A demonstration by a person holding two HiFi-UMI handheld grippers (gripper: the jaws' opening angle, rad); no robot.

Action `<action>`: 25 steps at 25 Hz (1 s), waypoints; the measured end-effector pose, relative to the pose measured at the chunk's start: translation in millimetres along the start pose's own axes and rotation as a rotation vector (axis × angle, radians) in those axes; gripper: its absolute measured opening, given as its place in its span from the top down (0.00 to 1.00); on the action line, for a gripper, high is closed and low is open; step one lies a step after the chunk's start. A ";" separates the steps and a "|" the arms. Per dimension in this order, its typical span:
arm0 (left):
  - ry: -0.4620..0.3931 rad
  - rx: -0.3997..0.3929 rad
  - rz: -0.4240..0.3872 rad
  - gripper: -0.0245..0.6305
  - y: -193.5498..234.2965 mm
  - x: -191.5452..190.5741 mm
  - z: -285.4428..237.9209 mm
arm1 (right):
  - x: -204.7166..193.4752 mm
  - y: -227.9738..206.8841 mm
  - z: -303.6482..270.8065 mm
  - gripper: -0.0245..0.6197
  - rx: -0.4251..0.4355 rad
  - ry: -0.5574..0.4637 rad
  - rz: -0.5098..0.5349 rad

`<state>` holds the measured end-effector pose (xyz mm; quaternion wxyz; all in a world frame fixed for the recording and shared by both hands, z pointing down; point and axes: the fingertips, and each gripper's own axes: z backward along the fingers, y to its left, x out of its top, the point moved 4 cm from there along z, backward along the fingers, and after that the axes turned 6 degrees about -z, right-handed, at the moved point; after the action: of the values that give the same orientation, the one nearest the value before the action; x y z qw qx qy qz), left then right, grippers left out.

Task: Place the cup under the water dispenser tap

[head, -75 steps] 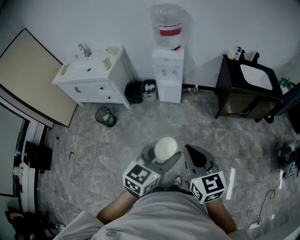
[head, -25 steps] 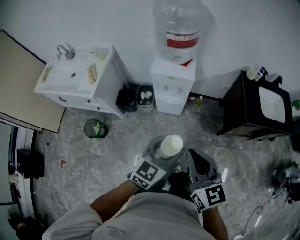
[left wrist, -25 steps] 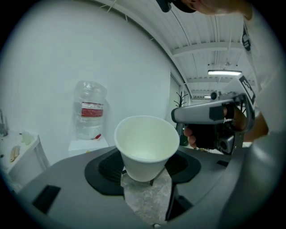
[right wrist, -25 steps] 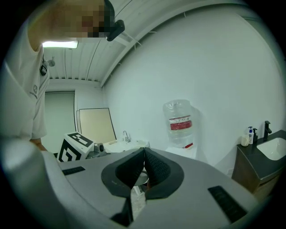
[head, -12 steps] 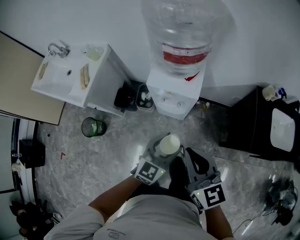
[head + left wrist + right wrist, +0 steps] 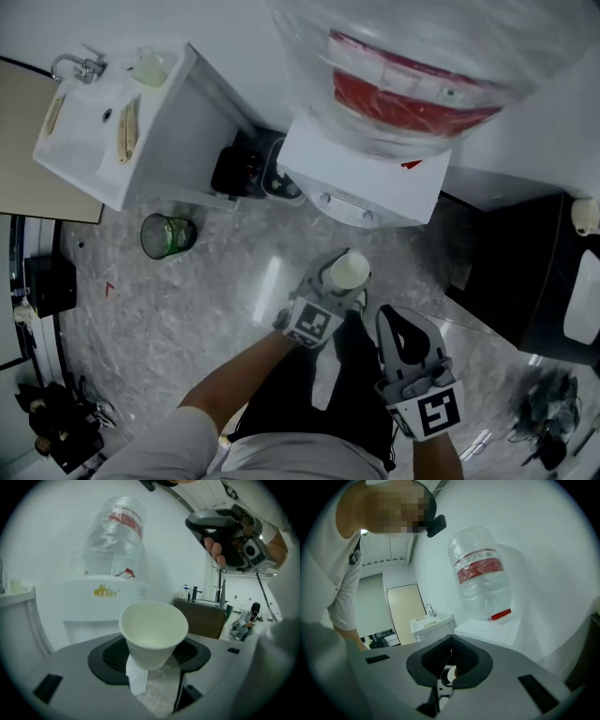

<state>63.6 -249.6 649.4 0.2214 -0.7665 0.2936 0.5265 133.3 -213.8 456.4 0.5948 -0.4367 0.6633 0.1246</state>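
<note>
Sink cabinet (image 6: 183, 131): white unit far to the left of both pairs of fingers, well apart from them.
Bin (image 6: 167, 234): round, green-tinted, standing on the marbled floor (image 6: 234, 300) to the left of the left fingers.
Water dispenser (image 6: 361, 183): white body carrying a clear bottle (image 6: 422, 75) with a red band. It stands ahead of both sets of fingertips and touches neither. In the left gripper view it rises behind the cup.
Left gripper (image 6: 336, 287): fingers (image 6: 110, 656) spread wide, with the dark pads set against the lower wall of the cup on either side.
Cup (image 6: 349, 270): white, upright, empty, mouth up. It is held between the left fingers with its rim above the pads, in front of the dispenser and apart from it.
Right gripper (image 6: 450, 645): just to the right of the left fingers. Its own fingers (image 6: 429, 660) are brought together pad to pad, with nothing between them.
Dark cabinet (image 6: 525, 281): to the right of the right fingers, apart from them.
</note>
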 end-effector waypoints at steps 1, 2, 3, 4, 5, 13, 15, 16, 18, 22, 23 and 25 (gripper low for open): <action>0.010 -0.004 -0.006 0.56 2.1 -21.1 -12.1 | -12.2 -7.1 -5.6 0.94 -0.012 0.004 -0.012; 0.022 -0.010 -0.012 0.56 4.0 -42.2 -24.3 | -24.4 -13.9 -10.9 0.94 -0.026 0.010 -0.025; 0.033 -0.015 -0.016 0.56 5.8 -62.7 -36.2 | -36.6 -20.0 -15.8 0.94 -0.038 0.016 -0.035; 0.042 -0.019 -0.017 0.56 7.2 -82.2 -47.5 | -48.4 -25.3 -20.1 0.94 -0.046 0.023 -0.041; 0.050 -0.021 -0.016 0.56 8.2 -99.9 -58.6 | -59.6 -30.1 -23.6 0.94 -0.050 0.033 -0.045; 0.079 -0.014 -0.003 0.56 20.5 -186.9 -138.8 | -117.0 -58.4 -50.6 0.94 -0.056 0.094 -0.042; 0.088 0.001 -0.001 0.56 25.3 -199.3 -151.8 | -122.4 -62.0 -57.0 0.94 -0.049 0.102 -0.035; 0.090 0.012 0.002 0.56 27.7 -203.5 -157.1 | -124.7 -63.9 -59.5 0.94 -0.046 0.106 -0.032; 0.092 0.042 0.011 0.56 32.1 -209.3 -166.0 | -128.7 -67.8 -62.9 0.94 -0.045 0.114 -0.034; 0.107 0.097 0.051 0.55 34.0 -216.7 -180.8 | -135.4 -71.3 -63.2 0.94 -0.044 0.140 -0.044; 0.114 0.106 0.056 0.54 33.5 -218.1 -184.5 | -136.3 -72.0 -62.6 0.94 -0.042 0.148 -0.044; 0.128 0.124 0.052 0.53 33.8 -219.8 -190.9 | -136.5 -73.6 -61.6 0.94 -0.040 0.159 -0.044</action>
<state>109.8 -350.4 920.7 0.2352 -0.7756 0.3591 0.4627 132.7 -240.4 621.2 0.5339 -0.4717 0.6960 0.0896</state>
